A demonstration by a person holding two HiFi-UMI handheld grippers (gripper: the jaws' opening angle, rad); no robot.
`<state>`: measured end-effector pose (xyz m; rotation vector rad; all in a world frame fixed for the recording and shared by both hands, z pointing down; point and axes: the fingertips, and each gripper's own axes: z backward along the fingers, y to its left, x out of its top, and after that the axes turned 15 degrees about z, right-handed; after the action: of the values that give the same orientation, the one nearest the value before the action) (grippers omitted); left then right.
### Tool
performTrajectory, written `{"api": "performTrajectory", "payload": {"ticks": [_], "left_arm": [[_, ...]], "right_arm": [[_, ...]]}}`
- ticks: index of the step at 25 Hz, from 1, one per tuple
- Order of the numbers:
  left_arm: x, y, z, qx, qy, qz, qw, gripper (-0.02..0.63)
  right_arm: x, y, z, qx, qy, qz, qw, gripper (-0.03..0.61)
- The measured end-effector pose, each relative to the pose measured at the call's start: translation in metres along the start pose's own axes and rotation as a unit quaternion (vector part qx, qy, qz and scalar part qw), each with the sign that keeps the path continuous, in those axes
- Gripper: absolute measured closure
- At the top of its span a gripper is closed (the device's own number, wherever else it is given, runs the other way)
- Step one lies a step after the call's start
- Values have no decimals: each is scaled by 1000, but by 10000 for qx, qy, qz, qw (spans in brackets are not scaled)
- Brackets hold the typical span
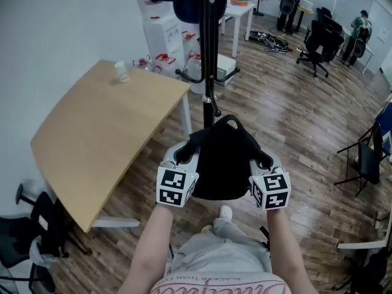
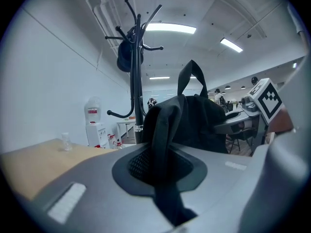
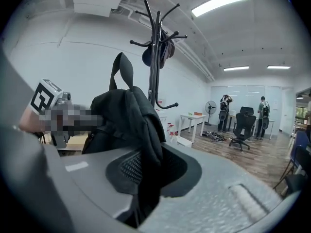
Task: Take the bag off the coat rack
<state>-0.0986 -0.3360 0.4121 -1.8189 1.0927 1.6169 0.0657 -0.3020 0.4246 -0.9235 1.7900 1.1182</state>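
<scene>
A black bag (image 1: 223, 161) hangs free between my two grippers, a short way in front of the black coat rack (image 1: 209, 54) and off its hooks. My left gripper (image 1: 187, 153) is shut on the bag's left strap (image 2: 163, 140). My right gripper (image 1: 263, 162) is shut on a fold of strap on the bag's right side (image 3: 148, 144). The bag's top loop (image 2: 191, 74) stands up above its body. In the left gripper view the coat rack (image 2: 138, 72) rises behind the bag (image 2: 197, 123). In the right gripper view the rack (image 3: 154, 57) stands behind the bag (image 3: 124, 115).
A dark item (image 1: 185, 2) still hangs on the rack's upper hooks. A wooden table (image 1: 104, 133) with a small bottle (image 1: 121, 71) lies to the left. A water dispenser (image 1: 162, 35) stands behind it. Office chairs (image 1: 318, 41) and people stand far right, and a folding chair (image 1: 367, 158) sits nearer.
</scene>
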Motion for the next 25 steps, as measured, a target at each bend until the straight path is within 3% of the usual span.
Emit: {"api": "performTrajectory", "payload": {"ticks": [14,25], "left_arm": [[46,-75,-22,-601,-418,-225,9971,548],[98,-127,-52,-828,-900,-466,9914,548]], "right_arm": [[15,-66,64,-919,-91,71,9957,531],[37,-130,96,-1264,-299,237,9912,532]]}}
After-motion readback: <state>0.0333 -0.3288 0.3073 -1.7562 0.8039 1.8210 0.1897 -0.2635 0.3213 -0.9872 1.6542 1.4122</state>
